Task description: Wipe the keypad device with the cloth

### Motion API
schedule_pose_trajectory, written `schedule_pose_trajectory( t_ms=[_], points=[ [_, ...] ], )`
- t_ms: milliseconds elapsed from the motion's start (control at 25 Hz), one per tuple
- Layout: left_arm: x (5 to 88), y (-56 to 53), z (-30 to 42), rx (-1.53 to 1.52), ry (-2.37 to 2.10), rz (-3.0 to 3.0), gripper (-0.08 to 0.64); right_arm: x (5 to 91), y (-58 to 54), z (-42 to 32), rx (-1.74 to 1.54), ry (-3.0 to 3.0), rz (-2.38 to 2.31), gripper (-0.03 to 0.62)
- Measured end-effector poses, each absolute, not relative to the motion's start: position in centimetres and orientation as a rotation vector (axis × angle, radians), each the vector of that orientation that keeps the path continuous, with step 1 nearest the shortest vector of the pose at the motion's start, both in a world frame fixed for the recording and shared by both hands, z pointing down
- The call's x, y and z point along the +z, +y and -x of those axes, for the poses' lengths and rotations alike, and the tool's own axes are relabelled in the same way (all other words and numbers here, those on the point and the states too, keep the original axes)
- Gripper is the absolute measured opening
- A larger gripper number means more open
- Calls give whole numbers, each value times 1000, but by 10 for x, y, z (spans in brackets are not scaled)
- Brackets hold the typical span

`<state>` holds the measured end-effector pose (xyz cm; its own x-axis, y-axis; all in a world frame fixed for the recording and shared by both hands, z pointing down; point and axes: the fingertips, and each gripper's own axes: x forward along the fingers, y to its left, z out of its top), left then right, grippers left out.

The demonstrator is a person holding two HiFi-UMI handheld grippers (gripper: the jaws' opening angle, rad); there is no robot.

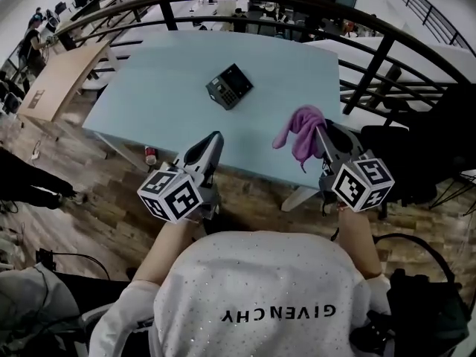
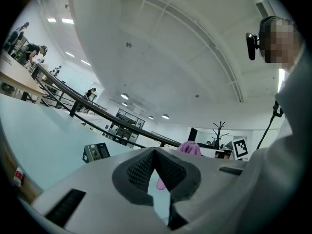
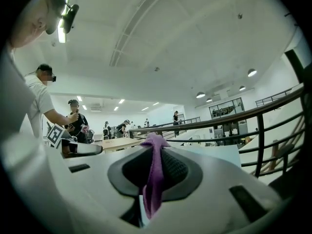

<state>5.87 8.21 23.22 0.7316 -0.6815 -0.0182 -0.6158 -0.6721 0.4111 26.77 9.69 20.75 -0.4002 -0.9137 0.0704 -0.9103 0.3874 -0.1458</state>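
Right gripper (image 1: 322,131): jaws clamped on purple cloth (image 1: 301,129), held over the table's (image 1: 149,103) near right edge. Left gripper (image 1: 216,137): jaws together, empty. Keypad device (image 1: 229,86) mid-table, well apart. Best approach, likely: drape cloth flat over keys, light strokes, steady the device.

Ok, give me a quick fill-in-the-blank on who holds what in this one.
1. The right tongs are shut on the ___.
2. The left tongs are shut and hold ___.
3. The keypad device lies on the ___, apart from both tongs.
Missing words: cloth; nothing; table.
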Motion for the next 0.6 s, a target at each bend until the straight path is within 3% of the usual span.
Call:
schedule_pose_trajectory(
  t_ms=[600],
  points=[
    [229, 129, -47, -181, -1104, -2482, 0, 213, 129, -292, -324, 2618, 1731, 46]
  ],
)
